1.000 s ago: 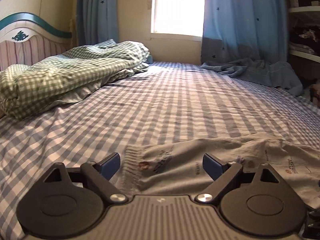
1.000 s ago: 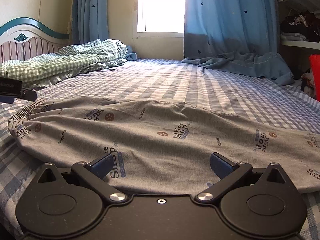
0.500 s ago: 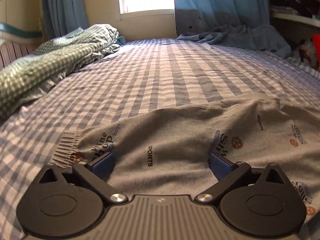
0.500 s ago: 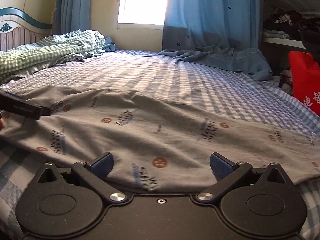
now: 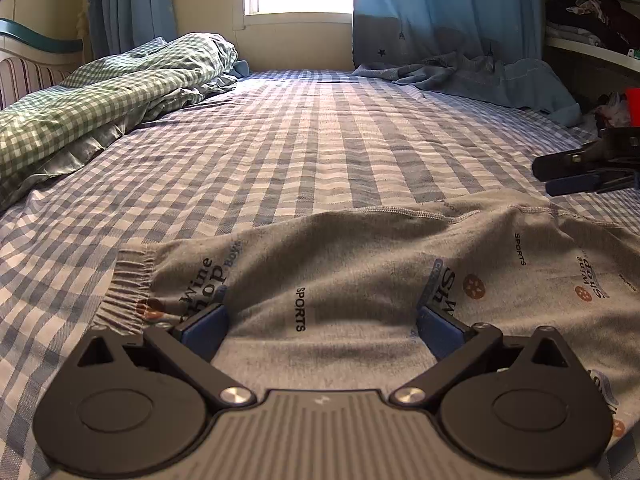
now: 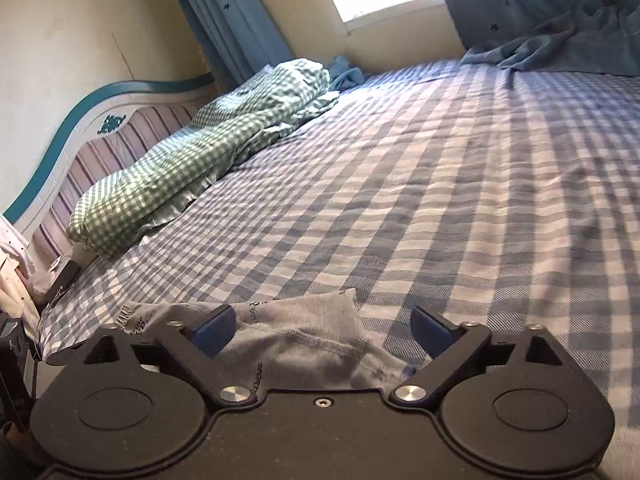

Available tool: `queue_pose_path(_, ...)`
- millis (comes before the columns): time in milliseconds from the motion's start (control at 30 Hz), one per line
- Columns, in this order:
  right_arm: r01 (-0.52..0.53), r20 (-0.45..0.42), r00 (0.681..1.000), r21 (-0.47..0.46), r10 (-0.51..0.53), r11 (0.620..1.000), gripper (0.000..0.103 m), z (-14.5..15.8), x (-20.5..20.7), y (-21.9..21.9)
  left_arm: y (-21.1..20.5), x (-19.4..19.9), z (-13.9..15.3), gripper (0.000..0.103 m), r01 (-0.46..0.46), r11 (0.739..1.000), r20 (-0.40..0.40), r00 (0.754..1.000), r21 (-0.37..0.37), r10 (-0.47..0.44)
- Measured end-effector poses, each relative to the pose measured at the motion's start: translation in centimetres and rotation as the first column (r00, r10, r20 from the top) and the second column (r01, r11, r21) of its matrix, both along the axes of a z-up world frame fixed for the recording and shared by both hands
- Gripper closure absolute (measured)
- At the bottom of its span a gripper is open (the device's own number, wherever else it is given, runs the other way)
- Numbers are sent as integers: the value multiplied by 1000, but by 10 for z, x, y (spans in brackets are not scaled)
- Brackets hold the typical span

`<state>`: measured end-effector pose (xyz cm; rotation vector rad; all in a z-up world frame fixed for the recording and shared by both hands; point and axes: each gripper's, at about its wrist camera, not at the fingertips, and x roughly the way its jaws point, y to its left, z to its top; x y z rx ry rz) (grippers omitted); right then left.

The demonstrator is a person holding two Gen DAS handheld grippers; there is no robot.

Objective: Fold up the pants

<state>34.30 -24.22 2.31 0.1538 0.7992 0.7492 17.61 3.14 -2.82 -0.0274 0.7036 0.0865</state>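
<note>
Grey printed pants [image 5: 360, 280] lie spread across the blue checked bed, the gathered waistband [image 5: 128, 292] at the left. My left gripper [image 5: 320, 330] is open low over the pants near the waistband, its blue pads [image 5: 204, 330] wide apart and empty. My right gripper [image 6: 324, 330] is open too, tilted, over a raised corner of the pants [image 6: 312, 336]; it also shows at the right edge of the left wrist view [image 5: 588, 168]. Nothing is gripped.
A green checked quilt [image 5: 100, 100] is bunched along the left by the headboard [image 6: 80, 140]. A blue cloth [image 5: 480, 76] lies at the far end under the curtains. Shelves [image 5: 592, 40] and a red object [image 5: 632, 106] stand at the right.
My right gripper swung and tilted toward the far edge of the pants, so its view now faces the headboard. My left gripper stayed low over the waistband end.
</note>
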Motion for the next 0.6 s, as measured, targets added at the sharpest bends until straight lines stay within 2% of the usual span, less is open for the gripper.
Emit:
queue_pose_path(33,-11,-6,1000,-26,11,1000,35,-1,6,6,0,0,0,0,0,1000,0,1000,-2,0)
queue_pose_path(167,-76,-23,997,-122,74,990,54,-8,11,23,0,0,0,0,0,1000,1,1000,-4,0)
queue_pose_path(233,-95,-14,995,-152,94,984,71,-8,7,28,0,0,0,0,0,1000,1,1000,-4,0)
queue_pose_path(300,-108,-8,994,-154,108,982,76,-6,3,29,0,0,0,0,0,1000,1,1000,-3,0)
queue_pose_path(400,-113,-12,994,-132,113,985,77,-1,1,30,-1,0,0,0,-1,1000,0,1000,-3,1)
queue_pose_path(500,-97,-36,995,-108,94,989,70,-3,8,33,-1,0,0,0,-1,1000,0,1000,-3,1)
queue_pose_path(567,-73,-66,996,-94,67,993,70,-8,15,35,-1,0,0,0,-1,1000,0,1000,-3,1)
queue_pose_path(600,-54,-75,996,-97,47,994,77,-11,19,37,-1,0,0,0,-1,1000,1,1000,-3,1)
